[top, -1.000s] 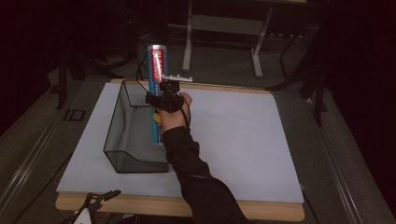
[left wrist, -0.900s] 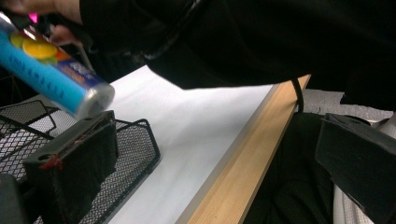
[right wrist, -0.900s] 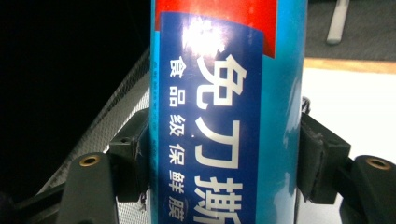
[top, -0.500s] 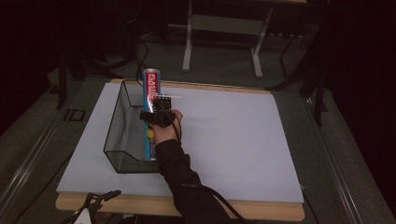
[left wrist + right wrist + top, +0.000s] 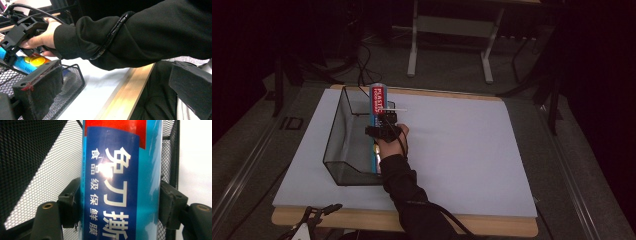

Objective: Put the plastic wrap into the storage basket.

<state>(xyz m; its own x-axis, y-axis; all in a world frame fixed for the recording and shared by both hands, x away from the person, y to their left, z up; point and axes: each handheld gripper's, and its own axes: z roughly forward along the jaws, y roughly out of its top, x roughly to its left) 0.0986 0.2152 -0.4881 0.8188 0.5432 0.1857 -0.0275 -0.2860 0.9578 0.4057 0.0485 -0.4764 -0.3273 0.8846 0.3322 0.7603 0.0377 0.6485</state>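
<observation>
Cling-film box [image 5: 378, 101], a tall blue carton with a red band near its top and white Chinese characters down its side, is what we see clamped upright in the right claw [image 5: 381, 131], standing over the right-hand part of the black wire-mesh basket [image 5: 343, 145]. In the right gripper view the box [image 5: 120, 180] runs up the middle of the frame, and we see the two black pads [image 5: 71, 203] pressed flat against its left and right faces, with the mesh of the basket [image 5: 37, 162] behind it. From the high view we see the person's right hand [image 5: 392, 142] wrapped around that gripper, the black sleeve [image 5: 407, 190] reaching in from the near edge of the bench [image 5: 462, 150], which is covered by a pale sheet with a wooden strip along its front. The basket sits on the left half of that sheet.

We find the left claw [image 5: 314, 215] low at the near left corner of the bench, off the sheet. In the left gripper view its jaws stand wide apart with nothing between them, looking across the basket corner [image 5: 72, 80] toward the right hand [image 5: 40, 37] and the lower end of the box [image 5: 27, 63]
</observation>
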